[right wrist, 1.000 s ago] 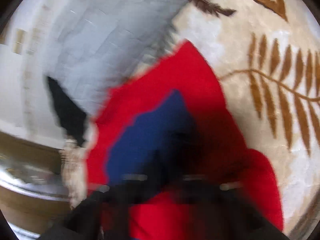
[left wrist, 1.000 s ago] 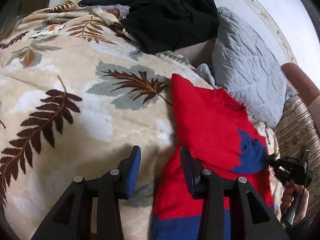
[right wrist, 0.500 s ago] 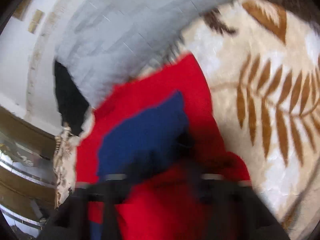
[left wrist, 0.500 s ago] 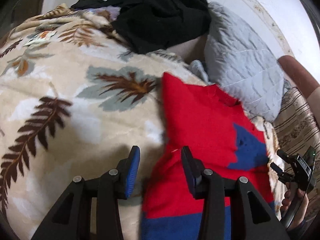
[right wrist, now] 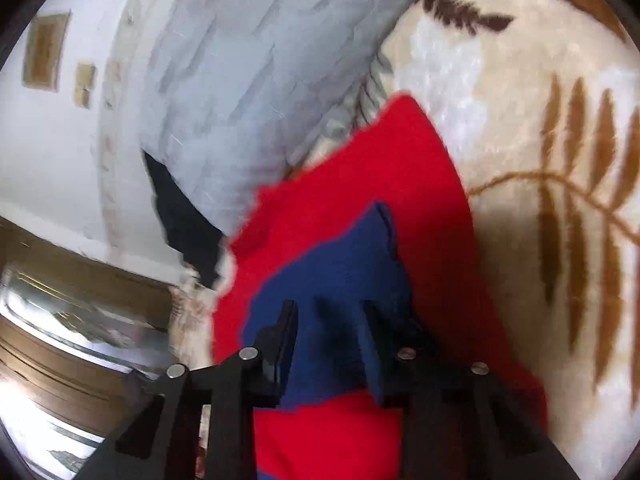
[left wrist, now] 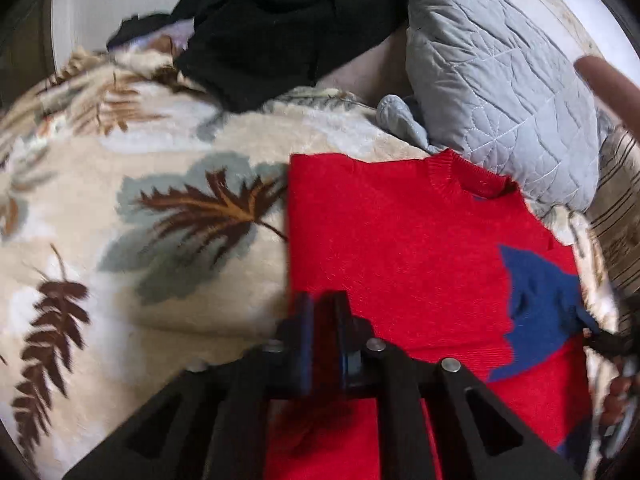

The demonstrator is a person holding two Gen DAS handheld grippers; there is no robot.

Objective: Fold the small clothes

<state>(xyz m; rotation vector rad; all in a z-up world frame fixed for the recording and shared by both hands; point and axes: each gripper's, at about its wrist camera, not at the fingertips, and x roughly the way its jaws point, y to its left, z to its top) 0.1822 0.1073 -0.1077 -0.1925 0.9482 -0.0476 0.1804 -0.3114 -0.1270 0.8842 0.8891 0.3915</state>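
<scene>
Left wrist view: the red and blue sweater [left wrist: 400,256] is spread at centre right on the leaf-print blanket [left wrist: 120,200]. At its left edge, the downward-tilted left gripper [left wrist: 322,320] is seen closing, jaws narrowly apart, red knit between them. Right gripper [right wrist: 328,332]: closing, jaws apart, the blue sleeve [right wrist: 340,280] straddled.

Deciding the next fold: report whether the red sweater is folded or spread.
Partly folded: the red sweater lies on the blanket with a straight folded left edge and its blue cuff laid across the body.
</scene>
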